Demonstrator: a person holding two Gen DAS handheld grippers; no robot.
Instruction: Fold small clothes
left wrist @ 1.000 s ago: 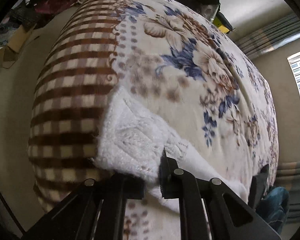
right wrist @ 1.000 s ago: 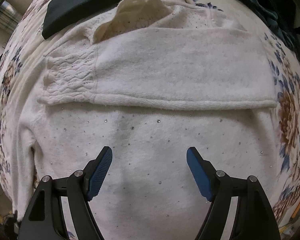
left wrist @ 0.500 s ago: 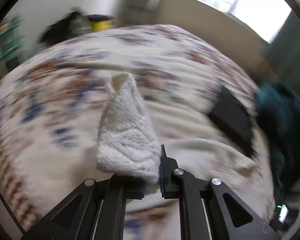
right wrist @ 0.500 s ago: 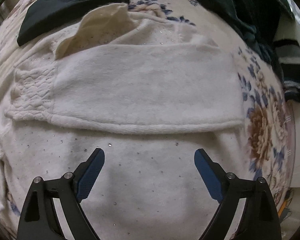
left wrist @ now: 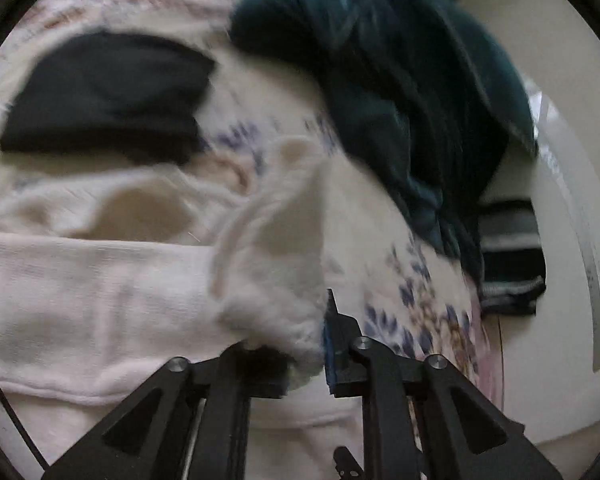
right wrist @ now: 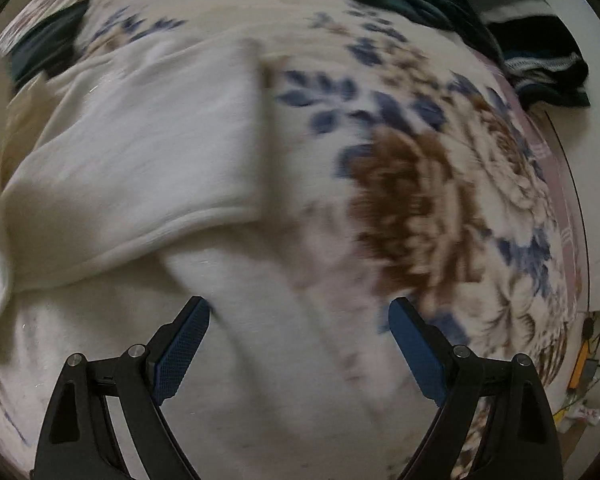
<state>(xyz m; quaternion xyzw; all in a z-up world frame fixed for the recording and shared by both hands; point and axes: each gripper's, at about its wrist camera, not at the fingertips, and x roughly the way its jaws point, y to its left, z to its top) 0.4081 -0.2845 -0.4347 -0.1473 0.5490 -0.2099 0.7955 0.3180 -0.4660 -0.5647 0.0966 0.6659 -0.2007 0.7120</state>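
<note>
A cream knit sweater (right wrist: pixel 148 152) lies on the floral blanket (right wrist: pixel 440 184), with one sleeve folded across its body. My left gripper (left wrist: pixel 300 344) is shut on the other sleeve's knitted cuff (left wrist: pixel 276 272) and holds it up over the sweater body (left wrist: pixel 80 300). My right gripper (right wrist: pixel 298 344) is open and empty, low over the sweater's right edge, where cream cloth meets the blanket. Both views are blurred by motion.
A dark teal garment (left wrist: pixel 400 92) is heaped at the back right of the bed, and a folded black piece (left wrist: pixel 104 96) lies behind the sweater. A black and white striped garment (right wrist: pixel 540 44) lies at the bed's right edge.
My left gripper has swung the cuff from the bed's left side across over the sweater body. My right gripper has shifted right toward the sweater's edge, still open.
</note>
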